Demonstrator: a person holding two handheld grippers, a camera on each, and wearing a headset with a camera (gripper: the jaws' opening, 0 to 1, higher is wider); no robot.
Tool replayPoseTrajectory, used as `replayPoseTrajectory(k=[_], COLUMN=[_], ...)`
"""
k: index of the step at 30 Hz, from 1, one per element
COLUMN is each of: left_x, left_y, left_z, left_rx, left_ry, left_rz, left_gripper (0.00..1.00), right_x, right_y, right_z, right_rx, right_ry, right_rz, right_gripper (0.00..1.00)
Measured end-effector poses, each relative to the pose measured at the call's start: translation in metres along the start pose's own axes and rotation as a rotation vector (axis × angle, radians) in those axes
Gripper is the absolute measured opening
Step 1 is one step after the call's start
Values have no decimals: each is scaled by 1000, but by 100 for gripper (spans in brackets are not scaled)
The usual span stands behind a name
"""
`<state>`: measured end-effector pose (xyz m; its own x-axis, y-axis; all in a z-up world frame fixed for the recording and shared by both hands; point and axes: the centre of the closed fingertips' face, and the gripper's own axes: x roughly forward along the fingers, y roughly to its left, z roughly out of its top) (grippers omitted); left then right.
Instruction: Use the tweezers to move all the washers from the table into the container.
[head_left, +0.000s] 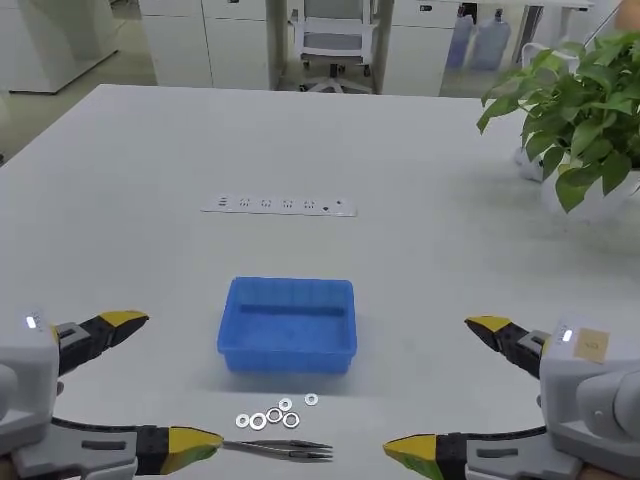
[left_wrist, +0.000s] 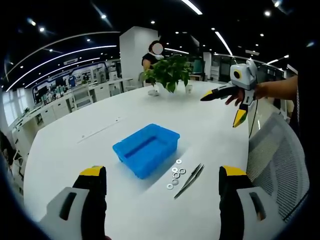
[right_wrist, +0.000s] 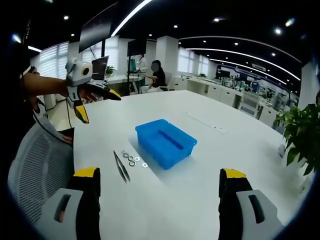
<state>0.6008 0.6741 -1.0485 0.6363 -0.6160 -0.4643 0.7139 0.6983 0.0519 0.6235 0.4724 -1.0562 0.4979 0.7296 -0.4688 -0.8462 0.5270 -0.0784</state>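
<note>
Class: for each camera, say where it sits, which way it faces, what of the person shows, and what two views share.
Head view: on the headset, facing forward and down at the blue container; left gripper and right gripper at the bottom corners.
Left gripper view: on that gripper, facing the container and plant; own jaws below, a hand holding the right gripper.
Right gripper view: on that gripper, facing the container; own jaws below.
Both gripper views share washers and tweezers.

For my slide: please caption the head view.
Open left gripper and right gripper flank the blue container; washers and tweezers lie before it.
</note>
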Motion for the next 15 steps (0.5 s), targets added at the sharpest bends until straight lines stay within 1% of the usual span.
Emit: replayPoseTrajectory(k=[9, 10, 11, 12, 15], left_x=[0, 0, 0, 0, 3], left_y=[-1, -1, -1, -2, -5], left_z=[-1, -1, 0, 0, 1], left_rx=[6, 18, 50, 58, 49], left_ry=[6, 9, 8, 10, 14], left_rz=[0, 2, 6, 4, -8], left_gripper=[98, 97, 95, 95, 95], right_x=[2, 2, 3, 4, 8], right_y=[1, 2, 3, 4, 8], right_z=[0, 0, 2, 3, 3], right_rx=[-6, -10, -15, -18, -27], right_ry=[2, 1, -2, -8, -2], right_rz=[9, 12, 18, 22, 38], right_gripper=[100, 99, 98, 98, 97])
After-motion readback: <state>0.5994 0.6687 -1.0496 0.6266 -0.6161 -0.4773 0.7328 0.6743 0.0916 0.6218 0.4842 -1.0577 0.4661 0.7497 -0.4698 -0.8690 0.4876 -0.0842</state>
